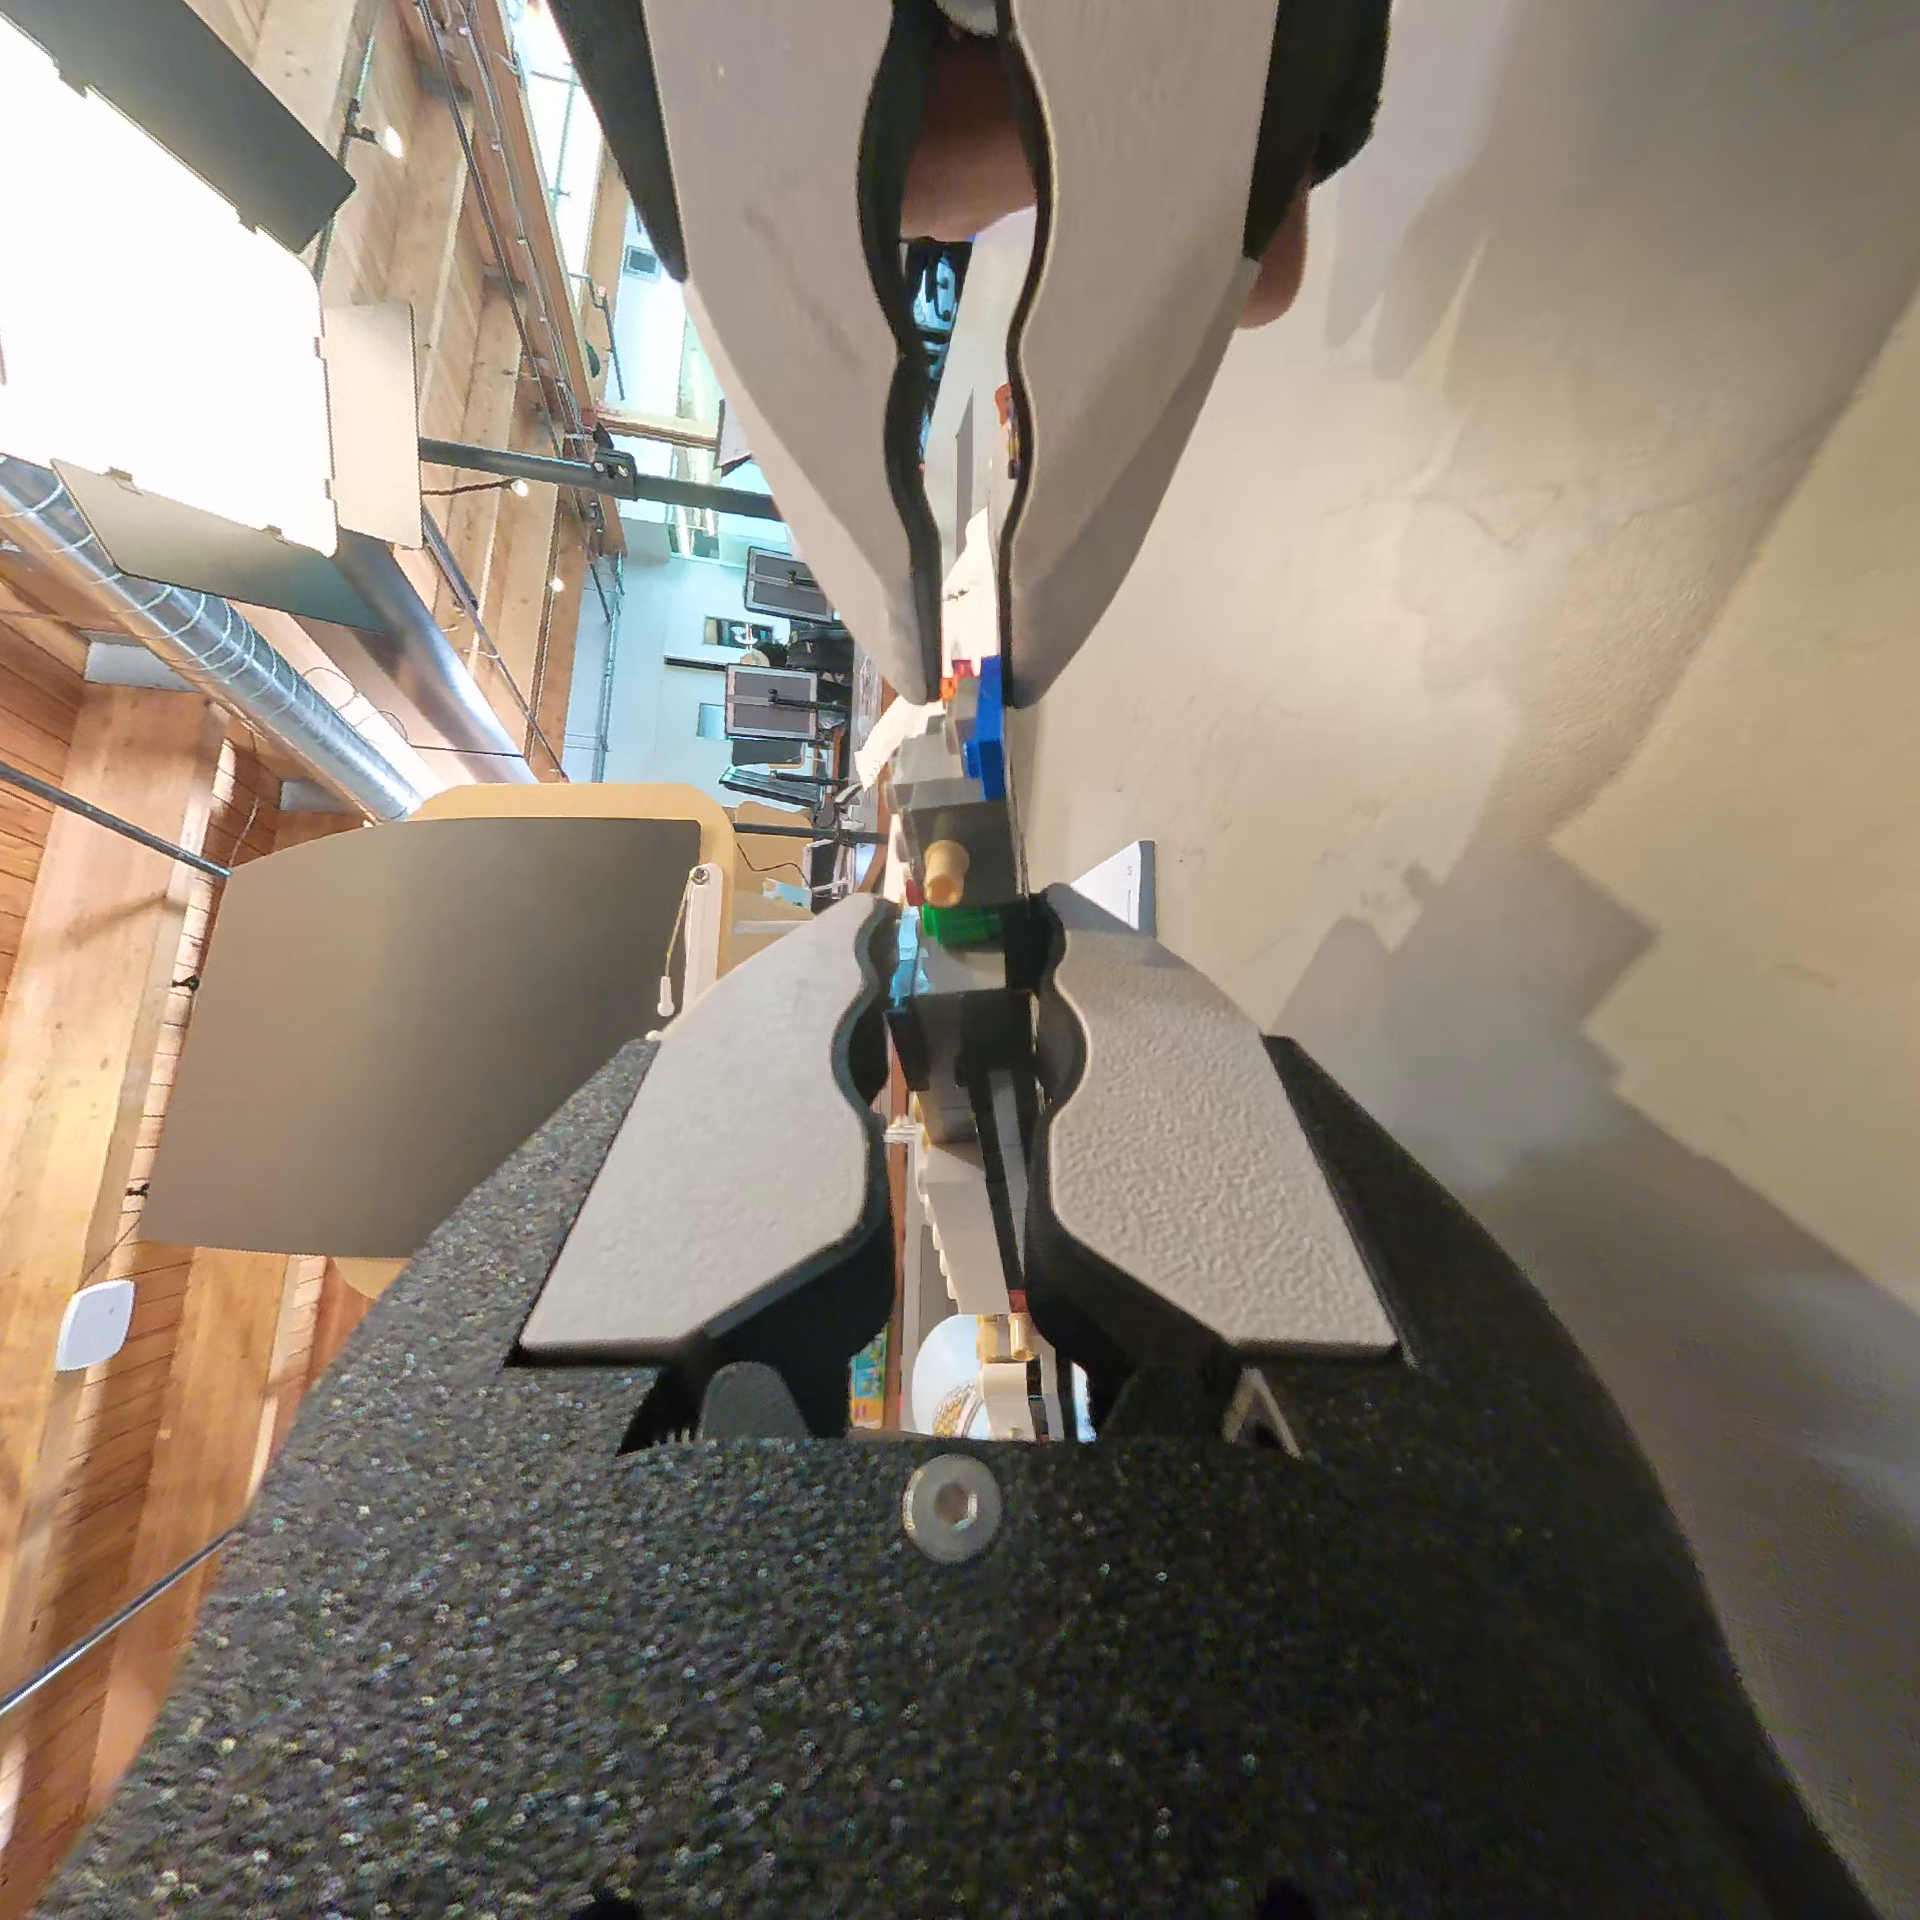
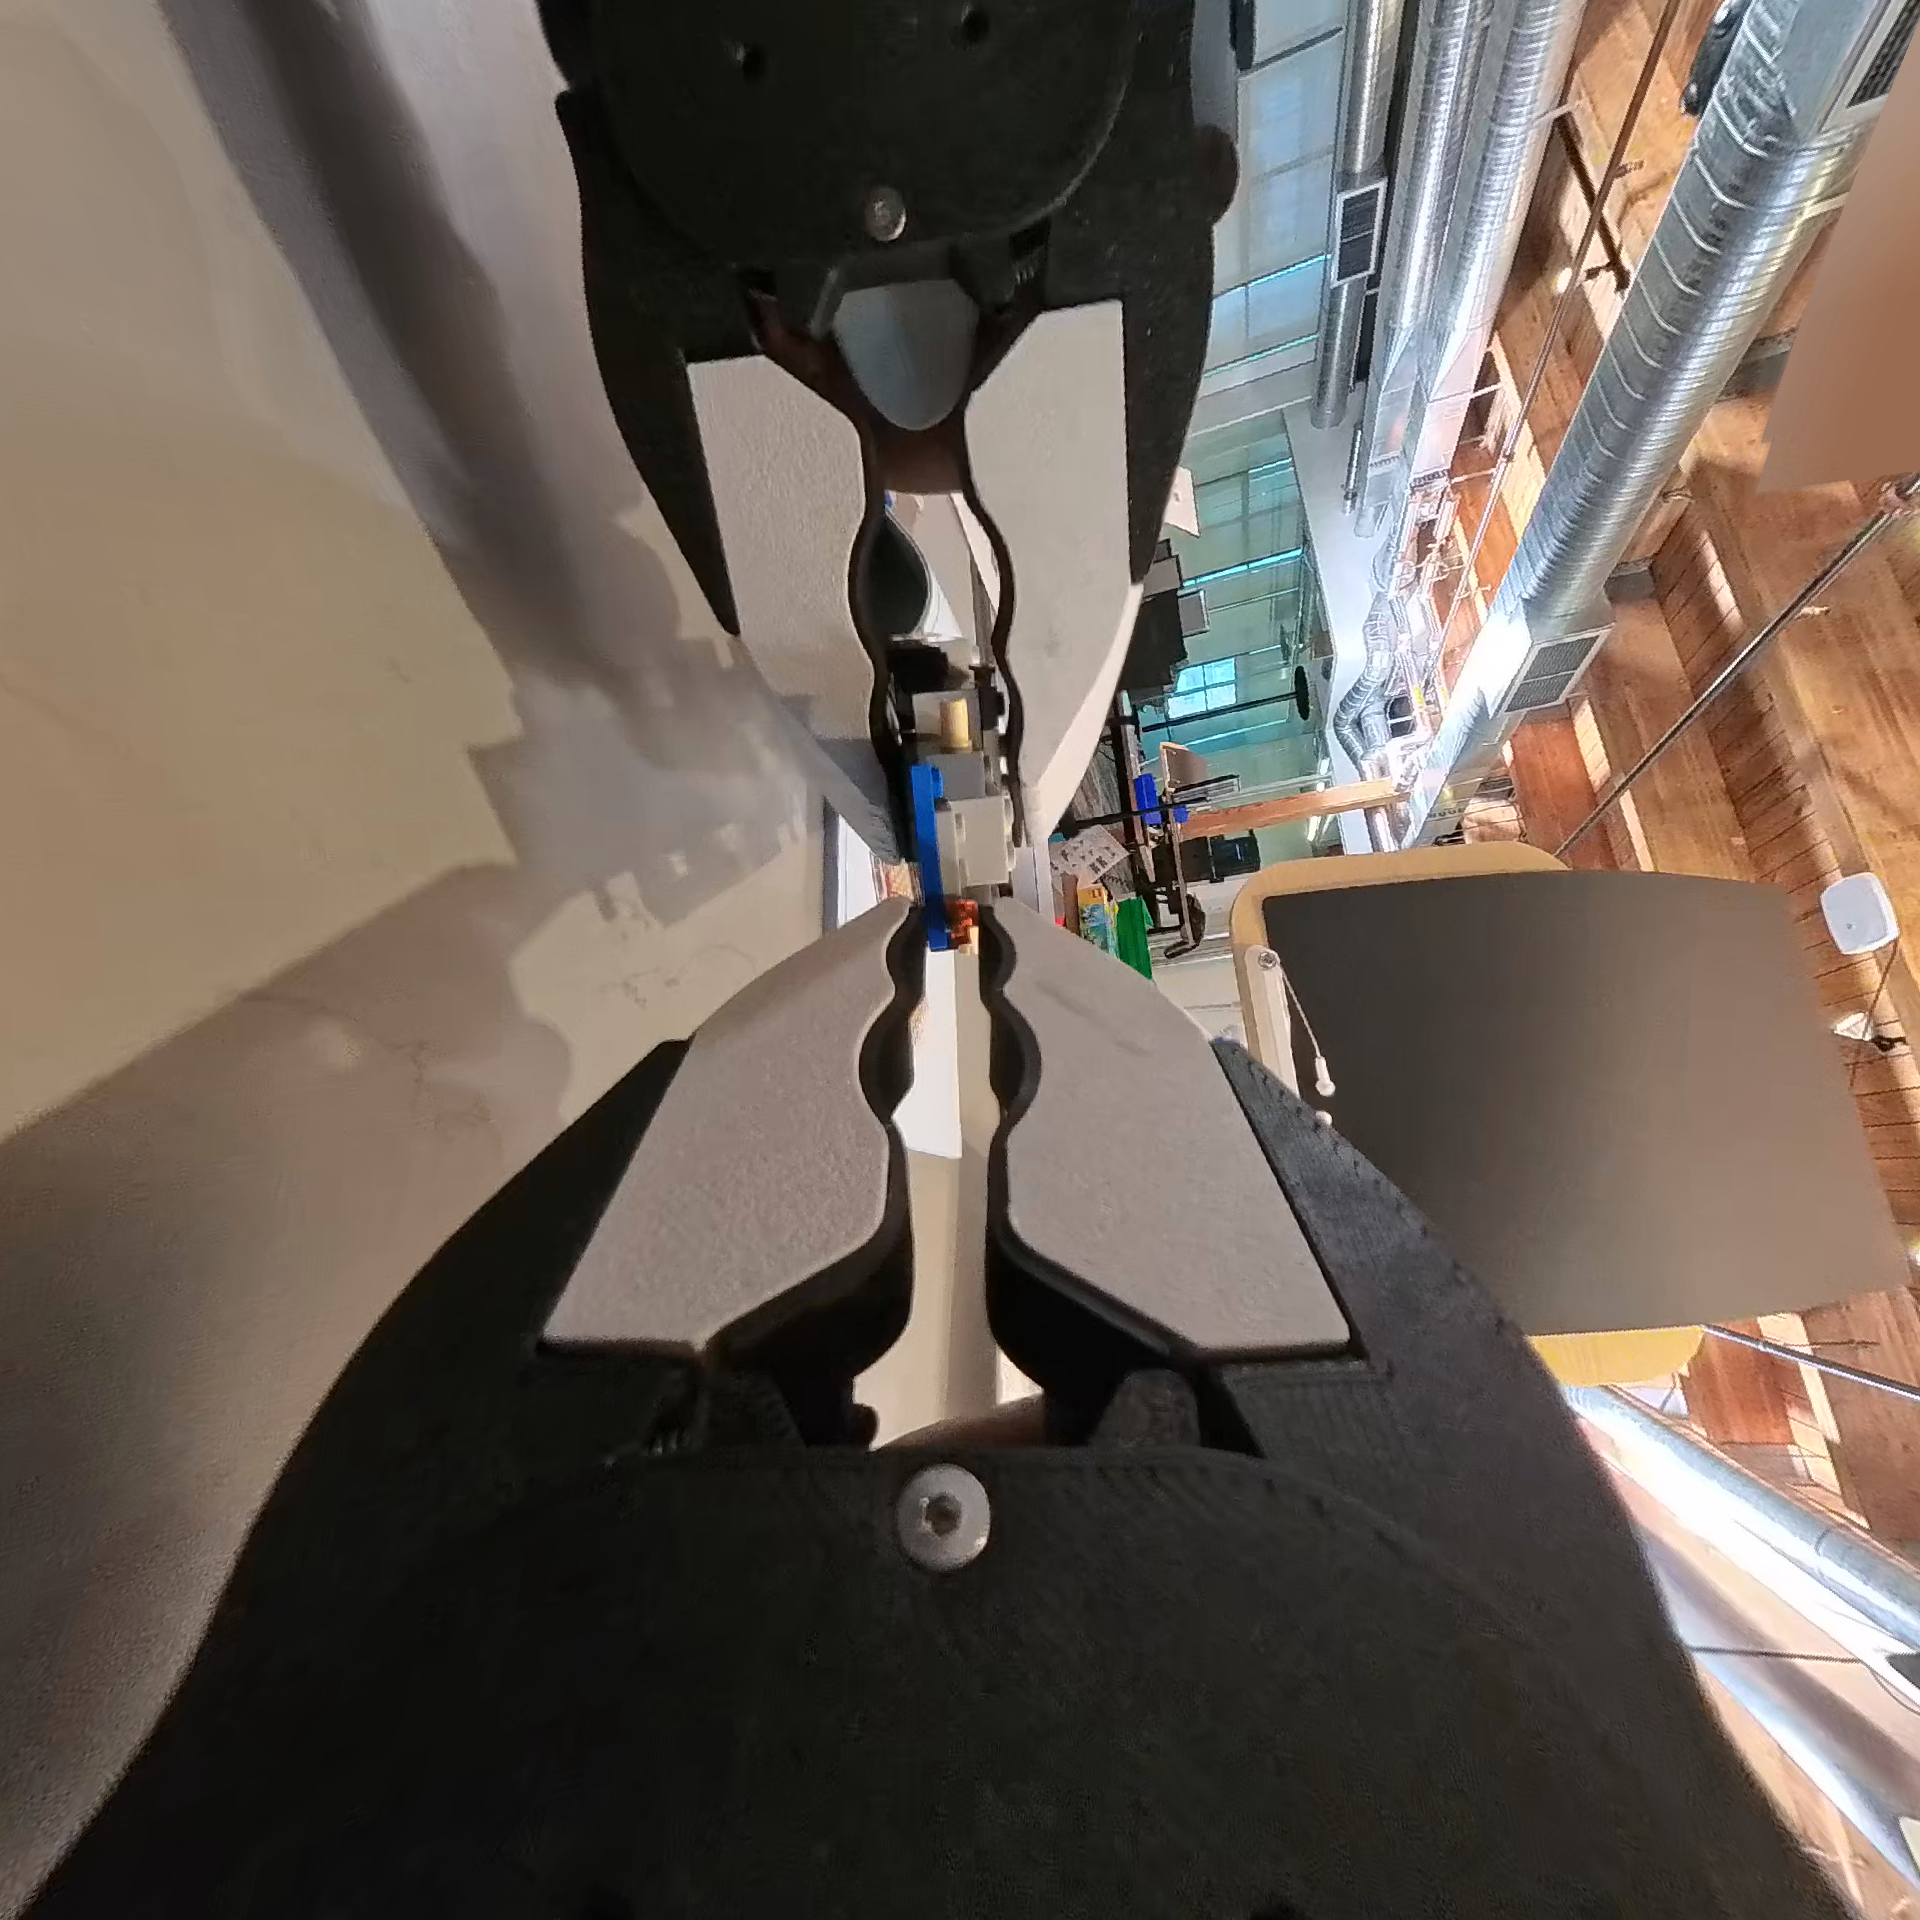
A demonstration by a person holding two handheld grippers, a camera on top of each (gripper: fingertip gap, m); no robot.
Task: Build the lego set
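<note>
A small brick model hangs between my two grippers, which face each other. In the left wrist view my left gripper [image 1: 961, 914] is shut on the model's grey and black end [image 1: 961, 1039], next to a green brick [image 1: 966, 923] and a tan cone [image 1: 945, 868]. My right gripper [image 1: 971, 686] closes on the far end at a blue plate [image 1: 987, 727]. In the right wrist view my right gripper [image 2: 951, 925] is shut on the blue plate [image 2: 925, 831] and a small orange piece [image 2: 964, 916]. The left gripper [image 2: 956, 831] holds the grey bricks [image 2: 982, 831] beyond.
The pale table top [image 1: 1455, 623] runs along one side of both views, also [image 2: 260, 623]. A white sheet [image 1: 1122, 883] lies on it under the model. A black-backed wooden chair [image 1: 436, 1018] stands beyond, also [image 2: 1558, 1091]. Desks and silver ducts [image 2: 1662, 364] lie farther off. Only a small space, under 4 cm, lies between the two pairs of fingers.
</note>
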